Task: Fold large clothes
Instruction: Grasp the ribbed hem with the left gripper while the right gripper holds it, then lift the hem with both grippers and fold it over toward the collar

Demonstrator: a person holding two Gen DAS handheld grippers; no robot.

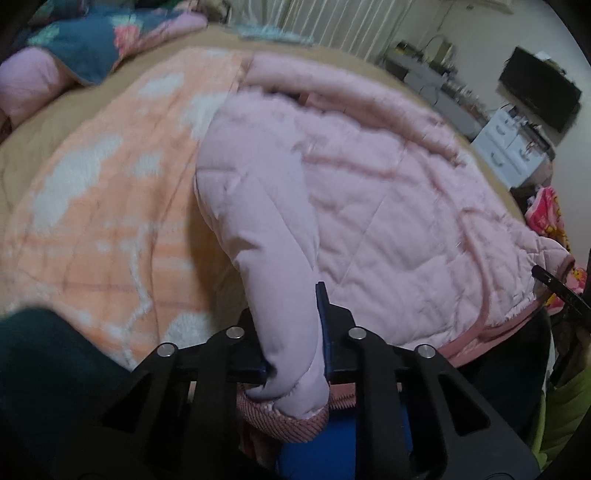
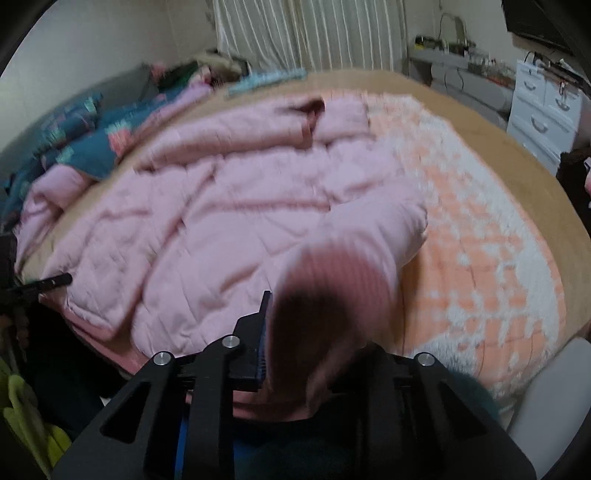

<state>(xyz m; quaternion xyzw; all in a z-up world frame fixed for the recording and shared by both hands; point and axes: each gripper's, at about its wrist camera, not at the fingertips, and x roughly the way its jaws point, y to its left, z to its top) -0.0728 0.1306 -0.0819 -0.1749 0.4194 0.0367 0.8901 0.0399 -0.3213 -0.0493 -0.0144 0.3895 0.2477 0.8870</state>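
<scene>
Pink quilted jacket [image 1: 369, 206] lies spread on the bed [image 1: 44, 147], over an orange-and-white blanket [image 1: 103, 206]; hem at the near edge of the bed, collar end toward the far side. Left hand-held gripper [image 1: 291, 354] is closed on the left sleeve [image 1: 273, 258] near its ribbed cuff [image 1: 280, 424]; the sleeve rises from the jacket body and hangs down between the fingers, cuff at the gripper base. Right hand-held gripper [image 2: 295, 350] is clamped on the other sleeve [image 2: 354, 258]; its ribbed cuff [image 2: 325, 280] is lifted close to the lens, motion-blurred, and hides the right finger. Left finger pad [image 2: 264, 332] presses against the cuff side. Both views show blur. A dark floral quilt [image 1: 92, 44] with a pink lining sits bunched at the far left of the bed. White drawers [image 2: 543, 110] and a dark screen [image 1: 543, 88] stand along the right wall; striped curtain [image 2: 306, 33] behind the bed. The tip of the right gripper shows at the right edge of the left view, just beside the jacket hem.
</scene>
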